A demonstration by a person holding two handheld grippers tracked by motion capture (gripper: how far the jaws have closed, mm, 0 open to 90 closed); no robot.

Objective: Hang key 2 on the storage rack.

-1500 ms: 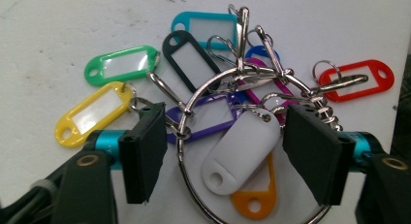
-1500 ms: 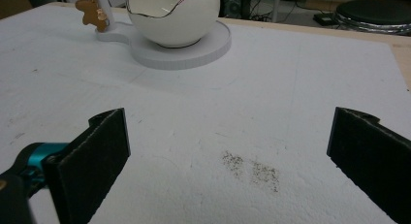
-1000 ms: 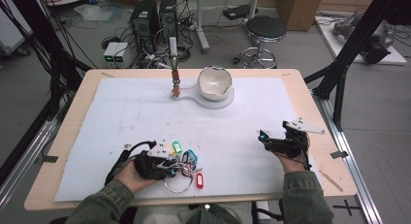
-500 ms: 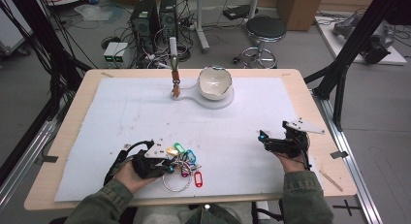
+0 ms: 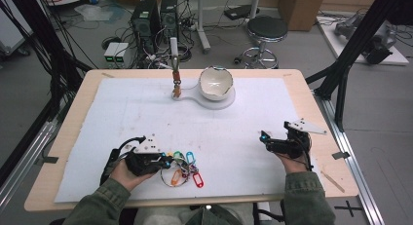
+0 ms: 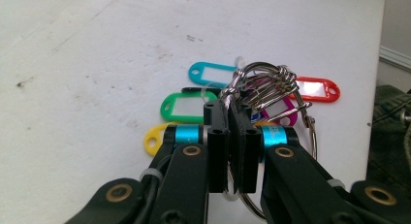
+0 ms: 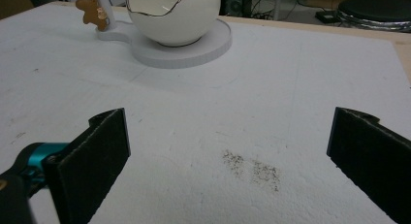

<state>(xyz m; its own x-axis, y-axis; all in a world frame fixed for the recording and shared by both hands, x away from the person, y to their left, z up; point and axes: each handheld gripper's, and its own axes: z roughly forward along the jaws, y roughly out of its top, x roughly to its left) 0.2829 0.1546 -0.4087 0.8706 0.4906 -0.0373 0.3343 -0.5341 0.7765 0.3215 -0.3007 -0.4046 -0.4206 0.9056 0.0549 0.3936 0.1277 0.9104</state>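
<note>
Now the key ring (image 6: 264,86) is pinched by the left gripper (image 5: 163,161), whose jaws have just been closing, near the table's (image 5: 73,113) front edge. Coloured tags (image 6: 186,107) fan away from the jaws. Farther back, a white bowl (image 7: 172,13) is seen; the right gripper (image 5: 265,140) is held wide, well apart.

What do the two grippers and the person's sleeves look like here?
Both grippers, left gripper and right gripper, are black with cyan accents, black cables and a grey three-cornered top plate. Fingers carry flat black pads. Sleeves are olive green.
</note>
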